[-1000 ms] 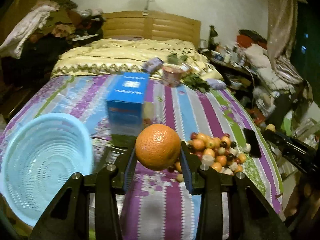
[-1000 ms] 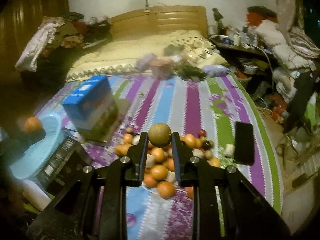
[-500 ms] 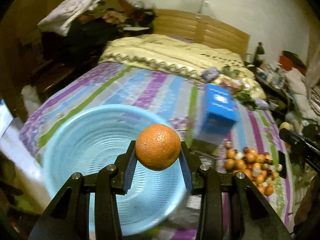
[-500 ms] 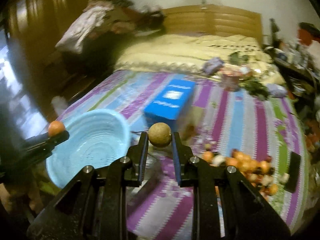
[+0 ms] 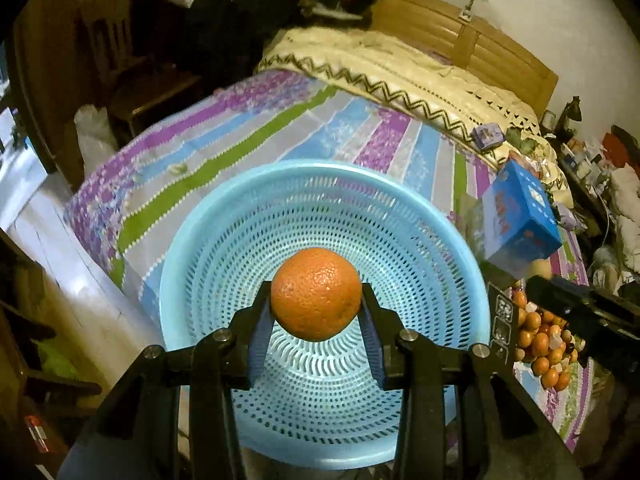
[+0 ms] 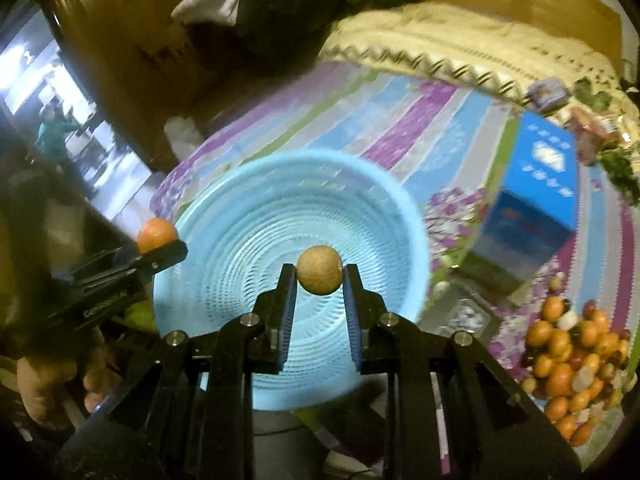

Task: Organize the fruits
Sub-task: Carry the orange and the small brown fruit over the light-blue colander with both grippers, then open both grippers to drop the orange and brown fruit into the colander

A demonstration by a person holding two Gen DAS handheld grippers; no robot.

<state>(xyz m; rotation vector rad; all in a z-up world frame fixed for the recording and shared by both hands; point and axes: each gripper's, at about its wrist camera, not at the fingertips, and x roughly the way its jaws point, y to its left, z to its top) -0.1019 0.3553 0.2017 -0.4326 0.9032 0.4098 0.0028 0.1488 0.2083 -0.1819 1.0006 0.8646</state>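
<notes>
My left gripper is shut on an orange and hangs over the middle of a light blue perforated basket on the striped bed. My right gripper is shut on a small brown round fruit, also above the basket, which has nothing in it. In the right wrist view the left gripper with its orange shows at the basket's left rim. A heap of small orange, red and pale fruits lies on the bedcover to the right, seen too as the fruit heap in the left wrist view.
A blue carton stands right of the basket, with a dark flat box by its foot. A cream quilt and wooden headboard lie at the far end. Clothes pile up at far left. A hand holds the left gripper.
Both grippers have swung left from above the fruit heap to over the blue basket, each still holding its fruit. The basket now fills the centre of both views.
</notes>
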